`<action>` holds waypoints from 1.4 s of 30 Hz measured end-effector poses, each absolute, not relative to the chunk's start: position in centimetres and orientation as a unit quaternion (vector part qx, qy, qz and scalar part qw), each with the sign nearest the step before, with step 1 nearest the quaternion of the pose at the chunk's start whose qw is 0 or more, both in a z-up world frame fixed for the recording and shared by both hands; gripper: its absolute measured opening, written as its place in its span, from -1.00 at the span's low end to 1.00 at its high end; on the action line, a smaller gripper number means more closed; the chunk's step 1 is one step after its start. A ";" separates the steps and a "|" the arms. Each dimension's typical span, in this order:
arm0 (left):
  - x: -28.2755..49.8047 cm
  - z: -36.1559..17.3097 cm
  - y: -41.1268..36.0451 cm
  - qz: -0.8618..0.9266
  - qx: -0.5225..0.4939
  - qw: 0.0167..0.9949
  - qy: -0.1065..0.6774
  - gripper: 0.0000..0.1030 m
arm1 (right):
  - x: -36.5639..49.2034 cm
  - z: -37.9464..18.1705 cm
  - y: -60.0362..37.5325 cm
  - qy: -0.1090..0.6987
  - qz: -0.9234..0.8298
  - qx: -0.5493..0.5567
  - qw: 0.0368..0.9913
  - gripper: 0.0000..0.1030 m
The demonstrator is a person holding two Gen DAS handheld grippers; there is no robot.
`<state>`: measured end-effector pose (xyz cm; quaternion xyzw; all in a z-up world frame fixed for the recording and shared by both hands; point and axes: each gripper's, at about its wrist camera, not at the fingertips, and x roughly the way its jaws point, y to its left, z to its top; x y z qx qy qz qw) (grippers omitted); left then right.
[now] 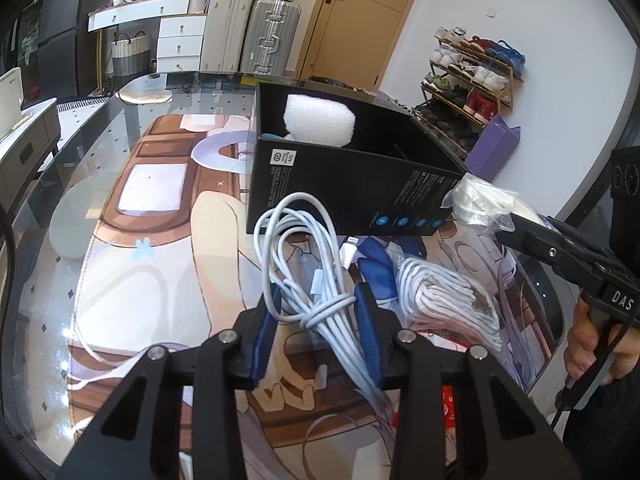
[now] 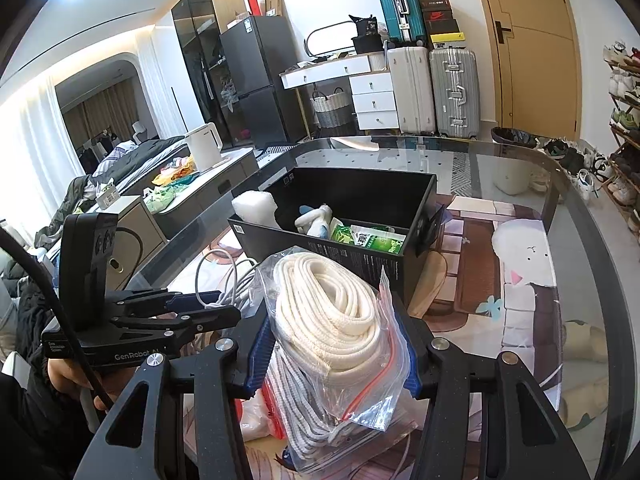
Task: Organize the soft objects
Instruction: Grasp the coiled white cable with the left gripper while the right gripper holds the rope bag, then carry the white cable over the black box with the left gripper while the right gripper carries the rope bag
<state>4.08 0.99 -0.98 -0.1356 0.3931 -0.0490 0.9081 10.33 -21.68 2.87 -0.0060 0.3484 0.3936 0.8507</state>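
My left gripper (image 1: 318, 300) is shut on a bundle of white charging cable (image 1: 304, 256) and holds it just in front of the open black box (image 1: 352, 188). My right gripper (image 2: 332, 344) is shut on a clear zip bag of white rope (image 2: 328, 312), held above a second bag of grey-white cord (image 2: 304, 412); that bag also shows in the left wrist view (image 1: 448, 300). The box (image 2: 360, 216) holds a white foam roll (image 2: 256, 208), a blue-white plush (image 2: 316, 220) and a green packet (image 2: 376, 240). The right gripper's bag (image 1: 480, 200) hovers at the box's right corner.
The box stands on a printed mat (image 1: 160, 240) over a glass table (image 2: 520, 160). Suitcases (image 2: 432, 88), a white drawer unit (image 2: 372, 96), a door (image 2: 528, 40) and a shoe rack (image 1: 468, 84) line the far wall. A red item (image 1: 448, 404) lies near the table's edge.
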 end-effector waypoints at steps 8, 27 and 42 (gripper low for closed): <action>3.1 0.6 1.3 -0.052 -0.128 0.919 0.369 -0.31 | 10.0 3.1 -21.6 0.342 0.395 -0.007 0.853 0.02; 1.6 4.9 3.1 -0.046 -0.121 0.940 0.315 -0.31 | 9.6 4.4 -22.4 0.316 0.393 0.003 0.863 0.02; 2.7 8.4 3.5 -0.051 -0.097 0.955 0.275 -0.31 | 9.7 5.6 -23.1 0.301 0.373 0.018 0.878 0.02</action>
